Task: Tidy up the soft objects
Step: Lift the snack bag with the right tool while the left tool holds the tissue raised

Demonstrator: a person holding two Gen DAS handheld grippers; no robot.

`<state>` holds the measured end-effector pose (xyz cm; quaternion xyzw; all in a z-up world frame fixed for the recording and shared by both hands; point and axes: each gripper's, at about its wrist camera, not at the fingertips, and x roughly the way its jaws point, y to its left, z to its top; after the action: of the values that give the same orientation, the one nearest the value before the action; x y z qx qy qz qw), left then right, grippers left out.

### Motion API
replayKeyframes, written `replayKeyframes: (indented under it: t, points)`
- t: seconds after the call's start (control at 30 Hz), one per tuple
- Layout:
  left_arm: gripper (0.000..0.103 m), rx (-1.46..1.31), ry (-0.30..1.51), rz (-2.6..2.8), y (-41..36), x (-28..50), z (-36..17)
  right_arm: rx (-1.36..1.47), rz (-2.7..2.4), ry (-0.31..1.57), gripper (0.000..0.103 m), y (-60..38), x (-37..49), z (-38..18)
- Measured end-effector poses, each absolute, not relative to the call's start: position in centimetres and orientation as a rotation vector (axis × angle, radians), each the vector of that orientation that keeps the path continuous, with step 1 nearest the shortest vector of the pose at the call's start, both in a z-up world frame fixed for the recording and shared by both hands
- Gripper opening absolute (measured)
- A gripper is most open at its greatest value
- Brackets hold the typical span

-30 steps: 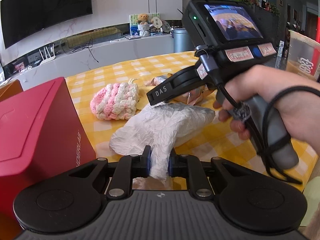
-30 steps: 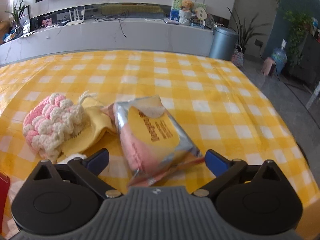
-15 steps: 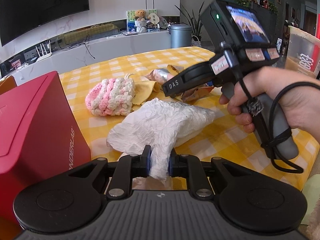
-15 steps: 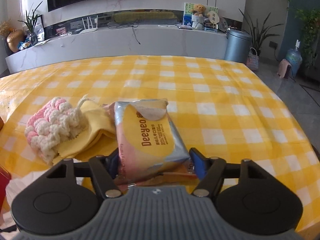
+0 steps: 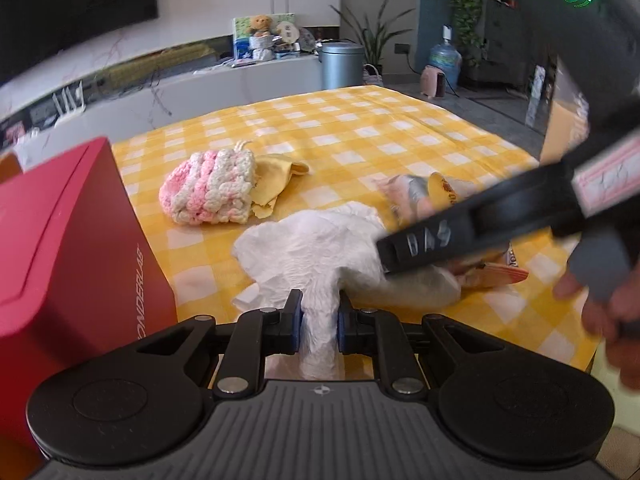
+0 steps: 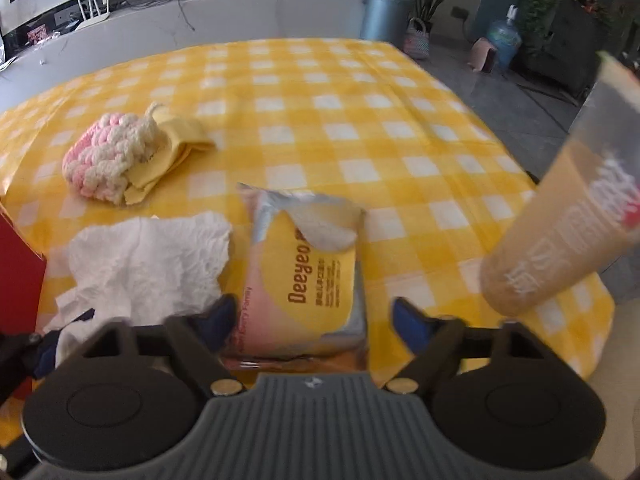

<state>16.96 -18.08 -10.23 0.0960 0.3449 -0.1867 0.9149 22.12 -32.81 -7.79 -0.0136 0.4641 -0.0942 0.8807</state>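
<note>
My left gripper (image 5: 319, 323) is shut on a crumpled white cloth (image 5: 320, 236) that lies on the yellow checked table (image 5: 360, 136); the cloth also shows in the right wrist view (image 6: 148, 256). My right gripper (image 6: 312, 318) is open, its jaws on either side of a yellow and pink Deeyeo wipes pack (image 6: 304, 276) without pinching it. The pack shows partly behind the right gripper's body (image 5: 472, 236) in the left wrist view (image 5: 424, 188). A pink and white knitted piece (image 5: 208, 188) lies on a yellow cloth (image 5: 276, 176) further back.
A red box (image 5: 64, 248) stands close at the left, its corner at the left edge of the right wrist view (image 6: 16, 268). A tan tube-shaped package (image 6: 572, 232) stands at the table's right edge. Beyond the table are a white counter and a grey bin (image 5: 342, 66).
My right gripper was shut on the wipes pack half a second ago and has opened; the pack has moved to the right, beside the white cloth. My left gripper still pinches the cloth.
</note>
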Motion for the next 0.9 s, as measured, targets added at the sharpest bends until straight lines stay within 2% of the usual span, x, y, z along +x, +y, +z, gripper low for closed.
replayKeyframes:
  t: [0.13, 0.3, 0.57, 0.7, 0.77, 0.83, 0.87, 0.9]
  points:
    - [0.019, 0.250, 0.701, -0.425, -18.1, 16.7, -10.1, 0.011, -0.177, 0.883, 0.100, -34.2, 23.0, -7.0]
    - [0.019, 0.283, 0.696, -0.444, -18.3, 16.7, -10.0, 0.174, -0.206, 0.977, 0.100, -36.5, 25.1, -8.7]
    - [0.022, 0.297, 0.695, -0.486, -17.8, 16.4, -9.0, 0.175, -0.227, 0.982, 0.100, -37.1, 26.1, -8.8]
    - [0.026, 0.344, 0.709, -0.483, -17.7, 16.1, -8.5, 0.158, -0.221, 0.991, 0.091, -37.1, 26.4, -9.0]
    - [0.035, 0.379, 0.723, -0.487, -17.8, 15.8, -8.3, 0.149, -0.202, 0.990, 0.089, -37.3, 26.4, -9.0]
    - [0.046, 0.452, 0.734, -0.494, -18.2, 15.5, -7.9, 0.181, -0.185, 0.990, 0.077, -37.7, 26.3, -9.0]
    - [0.057, 0.498, 0.733, -0.498, -18.7, 15.3, -7.7, 0.207, -0.174, 0.990, 0.074, -37.9, 26.4, -9.0]
    - [0.064, 0.562, 0.729, -0.505, -19.2, 14.9, -7.5, 0.236, -0.155, 0.990, 0.064, -38.2, 26.4, -9.0]
